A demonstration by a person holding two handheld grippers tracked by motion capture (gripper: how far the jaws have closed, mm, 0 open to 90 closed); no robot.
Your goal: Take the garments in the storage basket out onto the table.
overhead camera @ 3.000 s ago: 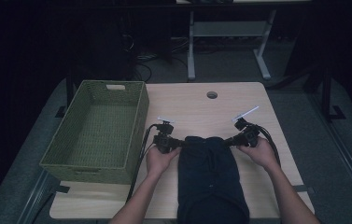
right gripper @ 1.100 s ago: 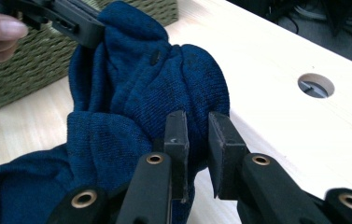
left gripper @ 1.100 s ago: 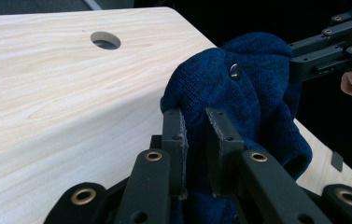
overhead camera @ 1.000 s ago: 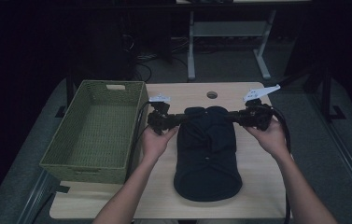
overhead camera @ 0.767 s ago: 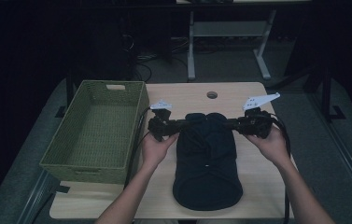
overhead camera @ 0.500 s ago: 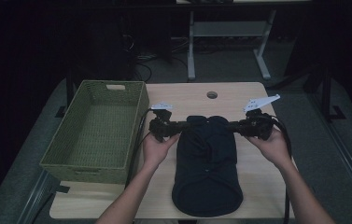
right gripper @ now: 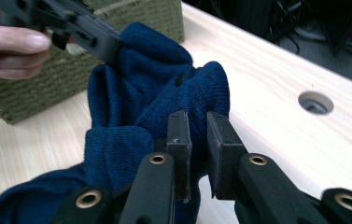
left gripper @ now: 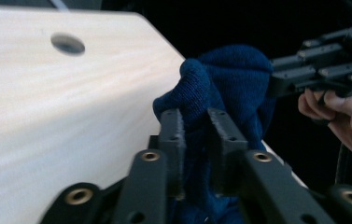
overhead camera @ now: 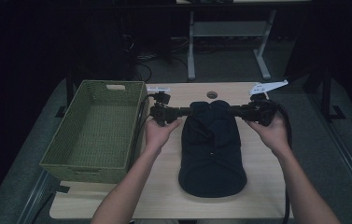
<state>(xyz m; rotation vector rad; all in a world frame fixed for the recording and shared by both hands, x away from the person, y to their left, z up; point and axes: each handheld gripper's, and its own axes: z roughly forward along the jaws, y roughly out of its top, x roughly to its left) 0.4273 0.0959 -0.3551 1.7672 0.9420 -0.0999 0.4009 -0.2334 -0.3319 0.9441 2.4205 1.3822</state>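
**Two grippers pinch the far edge of a knitted garment**

A person at a wooden table (overhead camera: 257, 186) holds a dark blue knitted garment (overhead camera: 211, 149) by its far edge, one handheld gripper on each corner. The left gripper (left gripper: 194, 135) has its jaws closed on a bunched fold of the knit, as the left gripper view shows; the right gripper (right gripper: 197, 140) is clamped the same way on the opposite corner, the wool pushed up between its jaws. From the high view the garment lies lengthwise in the middle of the table, its far end lifted slightly between the two grippers, its near end resting flat and rounded toward the person. A green woven basket (overhead camera: 94, 135) stands just beside it, on the person's left, and a round cable hole (overhead camera: 212, 94) sits beyond.

The knit looks soft, light and limp: it will likely sag and stretch between the holds rather than keep any shape. Corners and edge folds, where the fabric doubles up, seem the surest places to grip.
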